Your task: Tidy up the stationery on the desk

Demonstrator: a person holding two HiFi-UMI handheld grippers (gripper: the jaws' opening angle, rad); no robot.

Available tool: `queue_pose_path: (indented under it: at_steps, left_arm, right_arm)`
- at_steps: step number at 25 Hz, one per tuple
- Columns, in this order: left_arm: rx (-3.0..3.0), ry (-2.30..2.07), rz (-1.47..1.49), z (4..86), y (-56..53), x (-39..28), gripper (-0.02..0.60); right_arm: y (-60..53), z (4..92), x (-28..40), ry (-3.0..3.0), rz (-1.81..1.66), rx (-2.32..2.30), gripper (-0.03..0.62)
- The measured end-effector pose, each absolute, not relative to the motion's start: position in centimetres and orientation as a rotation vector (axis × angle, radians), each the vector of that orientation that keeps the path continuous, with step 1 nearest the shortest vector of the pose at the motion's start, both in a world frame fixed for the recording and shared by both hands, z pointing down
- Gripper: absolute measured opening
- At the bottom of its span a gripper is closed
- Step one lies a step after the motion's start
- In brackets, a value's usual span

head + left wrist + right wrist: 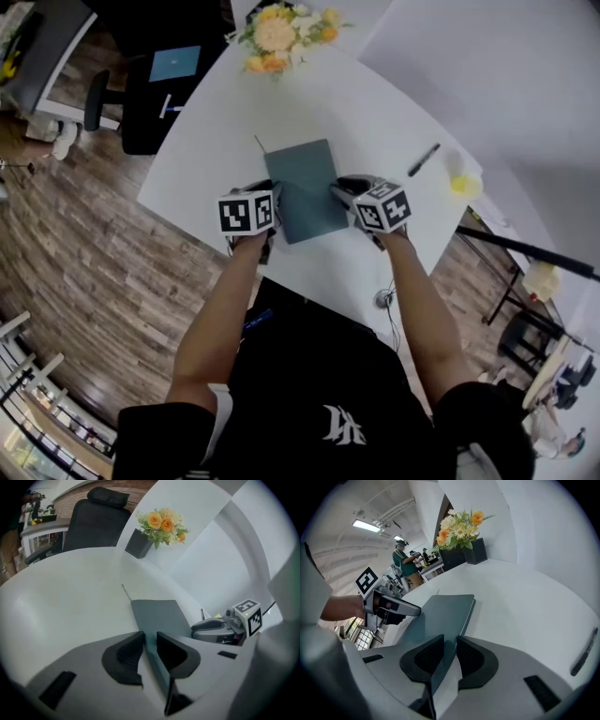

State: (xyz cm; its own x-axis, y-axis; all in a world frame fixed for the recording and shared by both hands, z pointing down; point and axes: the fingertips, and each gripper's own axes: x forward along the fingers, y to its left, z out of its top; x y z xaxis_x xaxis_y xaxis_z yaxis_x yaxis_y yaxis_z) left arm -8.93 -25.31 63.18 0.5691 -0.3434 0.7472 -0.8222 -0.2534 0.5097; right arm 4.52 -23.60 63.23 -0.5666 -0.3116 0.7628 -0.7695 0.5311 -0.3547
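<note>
A grey-blue notebook (305, 187) lies at the middle of the white desk (206, 141). My left gripper (271, 223) is shut on its left edge, and the cover (159, 613) runs between the two pads. My right gripper (340, 191) is shut on the notebook's right edge (438, 613). Each gripper shows in the other's view: the right gripper (215, 630) and the left gripper (391, 605). A black pen (424, 159) lies to the right of the notebook. A thin pencil-like stick (260, 143) lies just beyond the notebook's far left corner.
A pot of orange and yellow flowers (281, 33) stands at the desk's far edge. A small yellow object (464, 185) sits near the right edge. A black office chair (93, 522) stands beyond the desk on the left. A person (405, 559) stands far off in the room.
</note>
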Motion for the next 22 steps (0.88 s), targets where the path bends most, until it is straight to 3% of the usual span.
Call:
queue_pose_path:
  at_steps: [22]
  left_arm:
    - [2.050, -0.788, 0.843, 63.0, -26.3, -5.4, 0.084]
  right_arm:
    - [-17.1, 63.5, 5.0, -2.085, 1.066, 0.976, 0.097]
